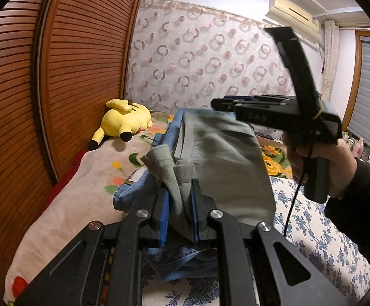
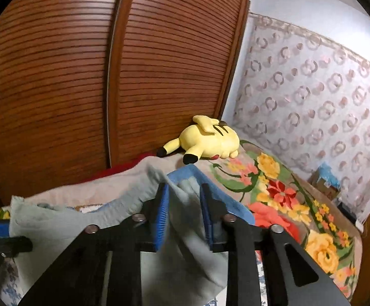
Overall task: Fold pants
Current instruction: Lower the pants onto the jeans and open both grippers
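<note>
Two views, bedroom. Left tongs (image 1: 180,201) pinch grey pants (image 1: 225,158) w/ cloth bunched between the pads, above the bed (image 1: 65,201). Only left view shows a hand (image 1: 320,163) on the other tool's grip. Right tongs (image 2: 185,204) stand spread, pants between, pads not pressing. Yellow plush (image 2: 205,140) by wardrobe (image 2: 83,76).

Pants (image 1: 225,158) hang between both grippers, plush toy (image 1: 126,121) behind on bed (image 1: 65,204).
</note>
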Demonstrator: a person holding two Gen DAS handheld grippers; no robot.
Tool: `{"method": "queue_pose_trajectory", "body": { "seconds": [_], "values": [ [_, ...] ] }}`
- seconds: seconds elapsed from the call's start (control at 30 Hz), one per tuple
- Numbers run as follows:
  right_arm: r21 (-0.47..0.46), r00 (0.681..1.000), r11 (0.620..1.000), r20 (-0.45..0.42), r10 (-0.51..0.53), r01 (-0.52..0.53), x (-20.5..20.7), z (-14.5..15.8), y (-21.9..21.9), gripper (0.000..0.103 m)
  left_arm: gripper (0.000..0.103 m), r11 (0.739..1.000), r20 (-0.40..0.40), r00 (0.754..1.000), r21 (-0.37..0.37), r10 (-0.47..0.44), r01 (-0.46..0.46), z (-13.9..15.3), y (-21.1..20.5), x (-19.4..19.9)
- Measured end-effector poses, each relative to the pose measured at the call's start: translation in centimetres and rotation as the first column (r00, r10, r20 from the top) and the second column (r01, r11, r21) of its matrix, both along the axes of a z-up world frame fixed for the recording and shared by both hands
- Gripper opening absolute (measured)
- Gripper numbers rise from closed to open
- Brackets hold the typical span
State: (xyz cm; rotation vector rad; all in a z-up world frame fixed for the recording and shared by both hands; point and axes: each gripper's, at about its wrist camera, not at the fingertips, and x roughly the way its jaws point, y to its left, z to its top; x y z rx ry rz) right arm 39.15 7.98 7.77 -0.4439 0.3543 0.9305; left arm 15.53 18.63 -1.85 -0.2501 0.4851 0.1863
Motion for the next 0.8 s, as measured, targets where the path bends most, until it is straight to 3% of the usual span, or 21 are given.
{"method": "queue_pose_trajectory", "body": {
  "seconds": [0.13,0.33,0.5,0.63,0.7,0.8],
  "values": [
    [0.029,0.997,0.999,-0.076,0.026,-0.024,0.3,-0.1,-1.4,0.034,0.015,1.0,-0.011,1.0,-0.006,0.011,-0.011,-0.3,0.1,0.1],
    [0.006,0.987,0.999,-0.158,0.037,-0.037,1.8,-1.3,-2.3,0.034,0.025,1.0,-0.03,0.999,-0.015,0.025,-0.025,-1.0,0.5,-0.1],
    [-0.009,0.982,1.0,-0.188,0.01,-0.012,3.3,-2.2,-2.0,0.034,0.046,0.999,-0.027,0.999,-0.017,0.031,-0.032,-0.9,0.7,-0.5],
    [0.001,0.981,1.0,-0.194,0.002,-0.002,3.4,-1.8,-1.9,0.034,0.056,0.999,-0.033,0.999,-0.021,0.025,-0.026,-0.8,0.9,-0.7],
    [0.004,0.981,1.0,-0.196,0.001,0.0,3.1,-1.9,-2.0,0.034,0.08,1.0,-0.031,0.999,-0.017,0.019,-0.019,-0.6,0.9,-0.9],
    [0.003,0.981,1.0,-0.195,0.0,0.0,2.7,-2.1,-2.0,0.034,0.084,1.0,-0.032,0.999,0.003,0.014,-0.014,-0.3,0.7,-1.3]
  ]
}}
